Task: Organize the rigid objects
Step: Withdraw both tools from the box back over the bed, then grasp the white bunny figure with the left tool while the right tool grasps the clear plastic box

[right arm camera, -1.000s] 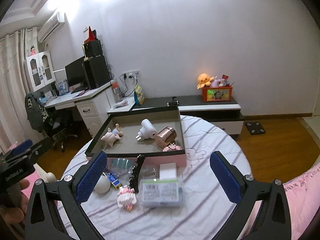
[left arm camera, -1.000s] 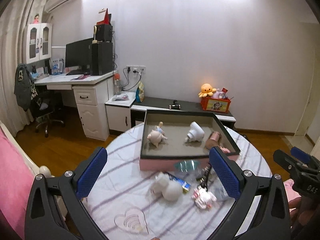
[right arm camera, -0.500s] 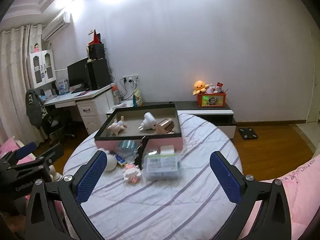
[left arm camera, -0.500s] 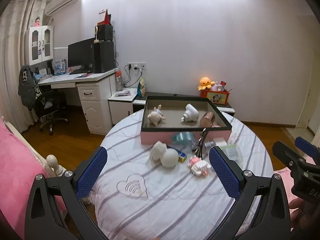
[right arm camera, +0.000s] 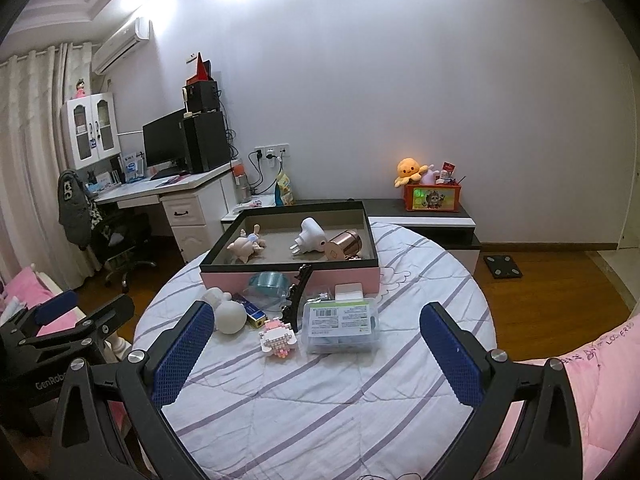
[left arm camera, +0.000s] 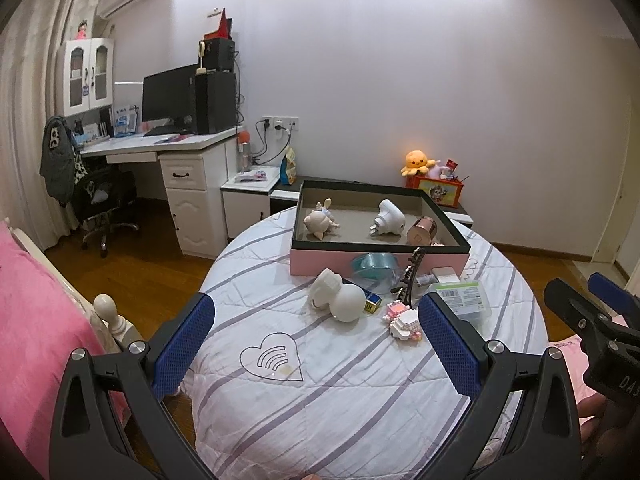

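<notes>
A pink box with a dark rim [left arm camera: 376, 262] [right arm camera: 288, 278] stands at the far side of the round table. It holds a pig figure [left arm camera: 318, 222], a white plug adapter [left arm camera: 386, 222] and a copper cup [left arm camera: 422, 232]. In front of it lie a white gourd-shaped toy [left arm camera: 338, 296] [right arm camera: 226, 312], a teal tape roll [right arm camera: 266, 284], a black hair clip [right arm camera: 296, 296], a pink block figure [left arm camera: 402, 320] [right arm camera: 278, 338] and a clear plastic case [right arm camera: 340, 326]. My left gripper [left arm camera: 316, 344] and right gripper [right arm camera: 316, 346] are both open and empty, held back above the table's near side.
The table wears a striped white cloth [left arm camera: 320, 380] with a heart patch [left arm camera: 272, 358]. A pink bed [left arm camera: 28, 320] lies left, a desk with monitor [left arm camera: 168, 100] behind. A low cabinet with an orange toy box [right arm camera: 432, 198] stands at the wall.
Both grippers have drawn back from the box and the loose objects, so more of the table shows. Both stay open and empty.
</notes>
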Demonstrator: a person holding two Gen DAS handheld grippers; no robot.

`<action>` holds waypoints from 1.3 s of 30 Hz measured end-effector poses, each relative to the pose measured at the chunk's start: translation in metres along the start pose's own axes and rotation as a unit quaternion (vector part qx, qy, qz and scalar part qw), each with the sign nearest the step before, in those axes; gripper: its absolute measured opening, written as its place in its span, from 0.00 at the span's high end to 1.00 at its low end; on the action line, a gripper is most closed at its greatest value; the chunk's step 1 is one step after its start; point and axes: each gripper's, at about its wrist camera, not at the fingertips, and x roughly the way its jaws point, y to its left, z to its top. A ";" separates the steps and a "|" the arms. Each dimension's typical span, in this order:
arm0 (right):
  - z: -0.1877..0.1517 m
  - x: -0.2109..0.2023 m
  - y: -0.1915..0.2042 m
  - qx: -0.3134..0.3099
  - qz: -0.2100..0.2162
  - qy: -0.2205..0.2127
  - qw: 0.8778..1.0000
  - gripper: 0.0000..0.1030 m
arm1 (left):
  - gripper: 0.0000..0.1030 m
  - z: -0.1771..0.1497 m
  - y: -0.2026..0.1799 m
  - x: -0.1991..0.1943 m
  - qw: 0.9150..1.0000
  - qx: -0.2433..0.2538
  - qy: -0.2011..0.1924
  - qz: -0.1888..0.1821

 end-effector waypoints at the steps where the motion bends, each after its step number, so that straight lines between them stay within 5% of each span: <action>1: 0.000 0.000 0.000 0.000 0.000 0.000 1.000 0.00 | 0.00 -0.001 0.000 0.000 1.000 0.000 0.000 0.000; 24: -0.010 0.014 -0.002 0.003 -0.005 0.022 1.000 0.00 | 0.00 -0.009 0.003 0.016 1.000 -0.008 0.021 0.000; 39: -0.044 0.104 -0.031 0.014 -0.035 0.122 0.992 0.00 | 0.00 -0.044 0.004 0.099 0.994 -0.012 0.106 -0.004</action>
